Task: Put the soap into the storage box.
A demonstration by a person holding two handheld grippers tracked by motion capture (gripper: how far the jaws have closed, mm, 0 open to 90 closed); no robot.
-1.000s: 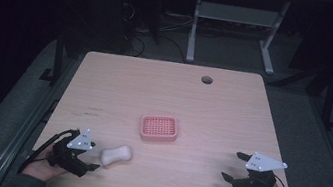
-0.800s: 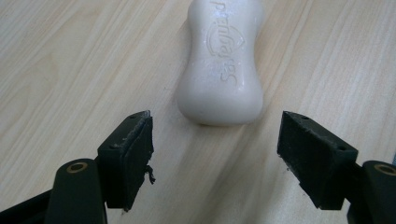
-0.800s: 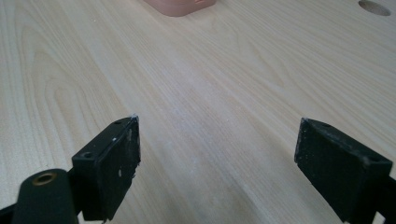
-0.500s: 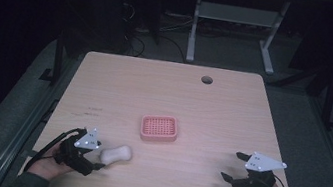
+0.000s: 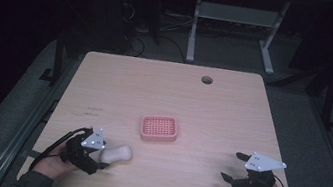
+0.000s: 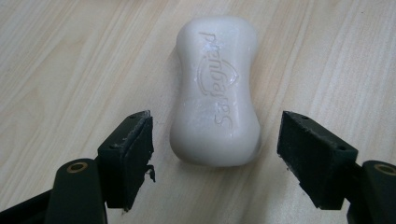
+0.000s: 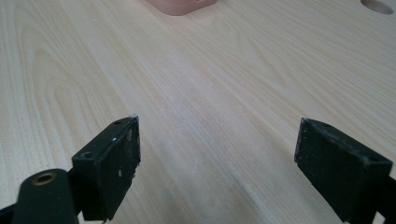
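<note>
A white bar of soap (image 5: 117, 154) (image 6: 216, 91) lies flat on the wooden table (image 5: 231, 119) near its front left corner. My left gripper (image 5: 104, 158) (image 6: 215, 156) is open, its two black jaws standing on either side of the soap's near end without touching it. A pink slotted soap dish (image 5: 159, 128) (image 7: 180, 5) sits in the middle of the table, with nothing in it. My right gripper (image 5: 233, 167) (image 7: 215, 163) is open near the front right corner, with bare wood between its jaws.
A round cable hole (image 5: 206, 79) (image 7: 376, 5) is set in the table near its far edge. A metal desk frame (image 5: 235, 28) and cables stand on the dark floor beyond. The person's hands hold the grippers at the front edge.
My left gripper has moved right and forward, so its jaws now flank the soap's near end. The soap, dish and right gripper have not moved.
</note>
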